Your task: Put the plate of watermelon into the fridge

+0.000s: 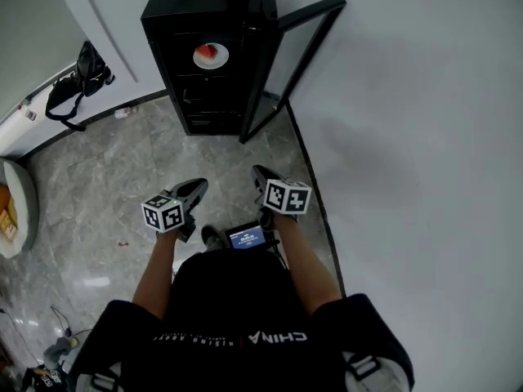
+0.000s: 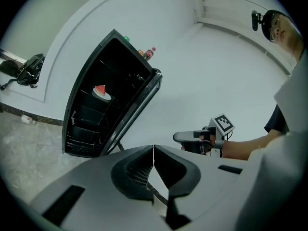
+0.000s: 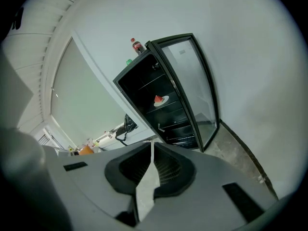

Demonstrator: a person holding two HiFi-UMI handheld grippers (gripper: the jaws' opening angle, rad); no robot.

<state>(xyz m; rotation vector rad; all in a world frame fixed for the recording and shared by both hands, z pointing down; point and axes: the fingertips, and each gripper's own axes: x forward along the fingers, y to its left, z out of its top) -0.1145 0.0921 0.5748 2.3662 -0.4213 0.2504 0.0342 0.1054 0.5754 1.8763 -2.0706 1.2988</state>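
Your black short-sleeved shirt (image 1: 237, 317) bears white lettering on the chest. Your left gripper (image 1: 196, 189) and right gripper (image 1: 260, 175) are dark grey, each carrying a white cube with black square markers.

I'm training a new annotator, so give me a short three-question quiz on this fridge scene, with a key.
1. True or false: the plate of watermelon sits on a shelf inside the fridge.
2. The fridge's door is: A shut, B swung open, C missing.
3. Fill in: the left gripper and the right gripper each have their jaws ____, with nothing between them.
Key: 1 true; 2 B; 3 together.
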